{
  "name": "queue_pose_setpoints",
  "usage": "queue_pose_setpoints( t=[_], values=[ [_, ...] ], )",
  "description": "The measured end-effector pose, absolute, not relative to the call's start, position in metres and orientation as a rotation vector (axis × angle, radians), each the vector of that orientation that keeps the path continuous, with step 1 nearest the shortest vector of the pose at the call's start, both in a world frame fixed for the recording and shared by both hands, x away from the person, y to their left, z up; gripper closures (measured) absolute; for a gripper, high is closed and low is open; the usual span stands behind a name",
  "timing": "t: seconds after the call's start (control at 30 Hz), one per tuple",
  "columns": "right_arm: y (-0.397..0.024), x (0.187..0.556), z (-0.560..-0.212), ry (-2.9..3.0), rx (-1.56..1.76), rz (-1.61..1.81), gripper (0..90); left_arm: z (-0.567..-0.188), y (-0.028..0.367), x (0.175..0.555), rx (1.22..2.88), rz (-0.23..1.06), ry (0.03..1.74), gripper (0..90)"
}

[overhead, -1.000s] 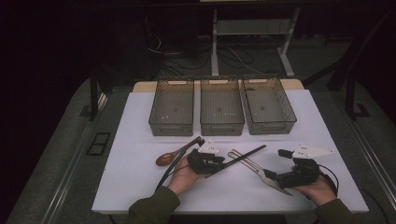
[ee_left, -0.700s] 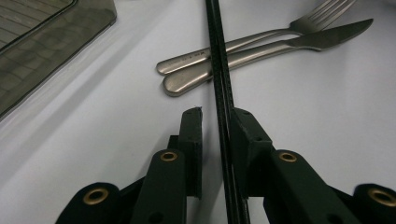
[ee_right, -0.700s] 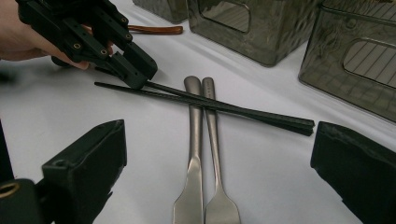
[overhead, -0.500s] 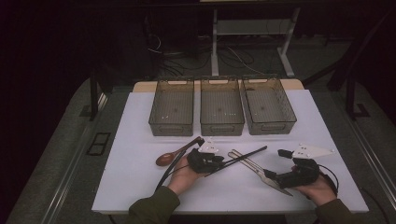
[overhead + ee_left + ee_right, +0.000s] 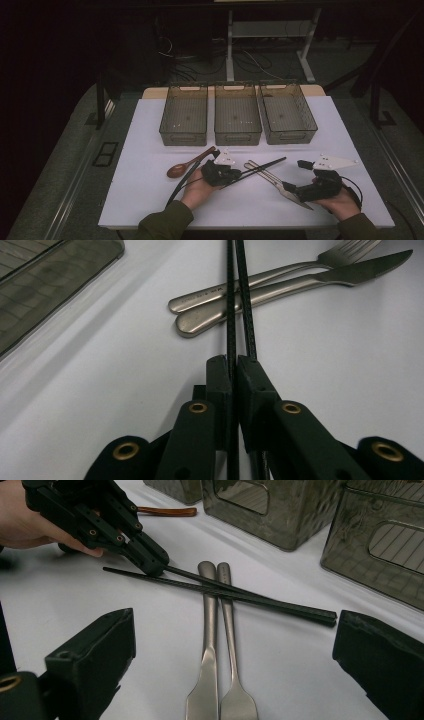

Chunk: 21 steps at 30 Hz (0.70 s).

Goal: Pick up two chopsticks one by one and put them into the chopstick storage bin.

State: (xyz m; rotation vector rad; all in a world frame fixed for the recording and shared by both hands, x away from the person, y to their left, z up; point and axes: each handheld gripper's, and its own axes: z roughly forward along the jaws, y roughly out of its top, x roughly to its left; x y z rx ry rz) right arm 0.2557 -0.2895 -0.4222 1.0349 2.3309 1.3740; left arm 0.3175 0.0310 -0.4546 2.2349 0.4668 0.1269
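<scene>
Two black chopsticks (image 5: 239, 305) lie across the handles of a steel fork (image 5: 280, 272) and knife (image 5: 320, 280) on the white table. My left gripper (image 5: 234, 367) is shut on the chopsticks near one end; its jaws have just been closing on them. From above, the left gripper (image 5: 239, 175) sits mid-table and the chopsticks (image 5: 265, 165) point right and away. My right gripper (image 5: 235, 630) stands wide open, low over the fork and knife (image 5: 215, 605) with nothing between its jaws. It lies at the front right (image 5: 295, 176).
Three smoky plastic bins (image 5: 182, 136) (image 5: 237, 136) (image 5: 292, 135) stand in a row at the back of the table. A wooden spoon (image 5: 177, 170) lies left of the left gripper. A cable (image 5: 182, 187) trails from that gripper toward the front edge.
</scene>
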Motion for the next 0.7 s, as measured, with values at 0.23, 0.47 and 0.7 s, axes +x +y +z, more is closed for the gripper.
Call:
queue_pose_setpoints(
  t=[0.23,0.47,0.7],
  values=[
    [-0.2896,0.2557,-0.4222,2.332,1.033,1.373,3.1,-0.4539,0.031,0.3168,2.233,0.132,0.488,84.3],
    [-0.2898,0.2557,-0.4221,2.33,1.033,1.374,3.1,-0.4521,0.0316,0.3163,2.218,0.13,0.498,84.8],
    [-0.2903,0.2555,-0.4218,2.328,1.035,1.374,3.1,-0.4464,0.0347,0.3157,2.201,0.125,0.488,85.0]
  ],
)
